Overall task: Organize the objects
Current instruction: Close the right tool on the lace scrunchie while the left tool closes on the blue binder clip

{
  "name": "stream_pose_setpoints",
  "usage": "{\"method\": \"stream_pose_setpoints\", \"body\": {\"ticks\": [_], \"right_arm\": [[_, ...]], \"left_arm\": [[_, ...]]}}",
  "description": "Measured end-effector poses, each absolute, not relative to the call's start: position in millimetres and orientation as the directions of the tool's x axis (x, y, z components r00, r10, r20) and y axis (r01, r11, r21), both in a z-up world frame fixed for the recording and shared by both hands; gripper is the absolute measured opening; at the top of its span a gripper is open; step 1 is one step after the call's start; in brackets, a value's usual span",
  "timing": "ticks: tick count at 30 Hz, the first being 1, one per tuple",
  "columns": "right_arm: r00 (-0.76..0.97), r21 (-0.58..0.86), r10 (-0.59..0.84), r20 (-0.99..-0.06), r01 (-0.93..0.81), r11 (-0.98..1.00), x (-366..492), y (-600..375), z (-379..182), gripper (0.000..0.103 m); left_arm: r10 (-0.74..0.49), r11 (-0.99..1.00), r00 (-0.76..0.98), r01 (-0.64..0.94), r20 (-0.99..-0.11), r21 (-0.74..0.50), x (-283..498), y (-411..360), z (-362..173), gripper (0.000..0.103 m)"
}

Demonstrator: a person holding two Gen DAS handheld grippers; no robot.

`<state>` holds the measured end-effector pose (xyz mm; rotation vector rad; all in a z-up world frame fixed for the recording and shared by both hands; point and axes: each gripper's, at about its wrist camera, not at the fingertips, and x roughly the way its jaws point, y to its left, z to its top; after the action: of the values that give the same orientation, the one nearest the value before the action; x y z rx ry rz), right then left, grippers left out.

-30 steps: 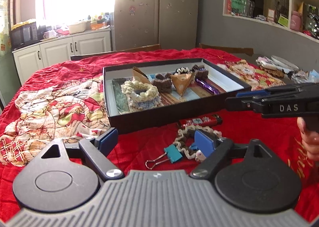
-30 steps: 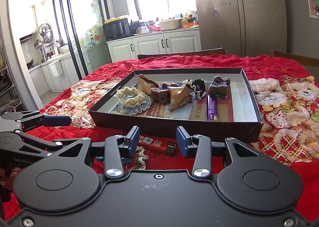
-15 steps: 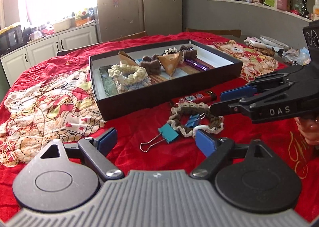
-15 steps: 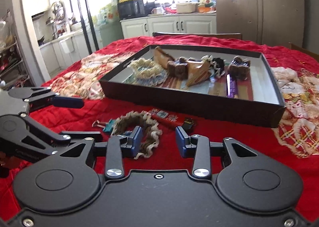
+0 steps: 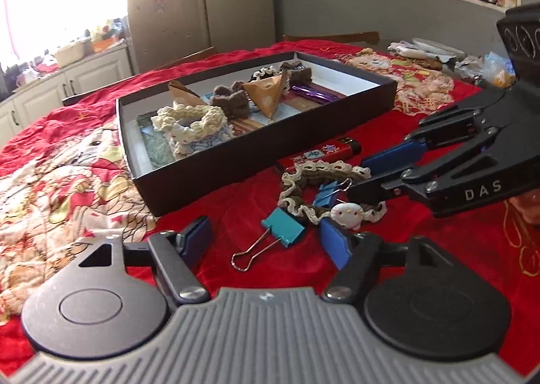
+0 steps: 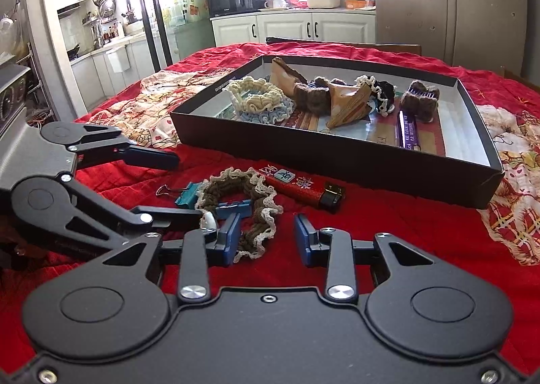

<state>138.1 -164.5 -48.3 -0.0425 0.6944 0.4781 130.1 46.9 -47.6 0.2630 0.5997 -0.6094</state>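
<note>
A black box (image 5: 270, 147) (image 6: 337, 151) on the red cloth holds crocheted scrunchies, paper cones and a purple bar. In front of it lie a brown crocheted scrunchie (image 5: 314, 181) (image 6: 249, 201), a red lighter (image 5: 320, 156) (image 6: 300, 186), a teal binder clip (image 5: 281, 227) (image 6: 185, 196) and a blue binder clip (image 5: 329, 193) (image 6: 233, 207). My left gripper (image 5: 266, 239) is open, low over the teal clip. My right gripper (image 6: 266, 237) is open, its left finger at the scrunchie's near edge. Each gripper shows in the other's view, the right one (image 5: 371, 178) and the left one (image 6: 175, 181).
The red patterned cloth (image 5: 67, 164) covers the table. Packets and clutter (image 5: 438, 56) lie at the far right edge. Chair backs (image 6: 337, 43) stand behind the table. Kitchen cabinets and a fridge are beyond.
Both grippers have come down and closer to the loose items in front of the box. The right gripper's fingers now reach the scrunchie. Both stayed open.
</note>
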Motion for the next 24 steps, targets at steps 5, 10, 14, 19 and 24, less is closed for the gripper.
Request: {"method": "stream_pose_setpoints", "body": {"ticks": [5,10,14,19,24], "right_arm": [[0.656,0.127,0.42,-0.627,-0.445,0.886,139,-163,-50,0.022],[0.656,0.129,0.419,-0.627,-0.443,0.887,139,-162,-49,0.016],[0.661,0.126,0.417,-0.624,-0.441,0.889,138,-162,-49,0.012],[0.669,0.125,0.415,-0.616,-0.438,0.89,138,-163,-48,0.011],[0.676,0.117,0.413,-0.61,-0.439,0.891,136,-164,-47,0.01]], "left_arm": [[-0.496,0.77,0.629,0.637,-0.598,0.031,133,46,-48,0.058],[-0.519,0.747,0.613,0.664,-0.595,0.032,132,42,-47,0.048],[-0.529,0.737,0.604,0.675,-0.596,0.029,131,39,-47,0.034],[-0.523,0.738,0.609,0.674,-0.597,0.041,128,36,-47,0.03],[-0.518,0.752,0.611,0.659,-0.599,0.022,129,36,-47,0.03]]}}
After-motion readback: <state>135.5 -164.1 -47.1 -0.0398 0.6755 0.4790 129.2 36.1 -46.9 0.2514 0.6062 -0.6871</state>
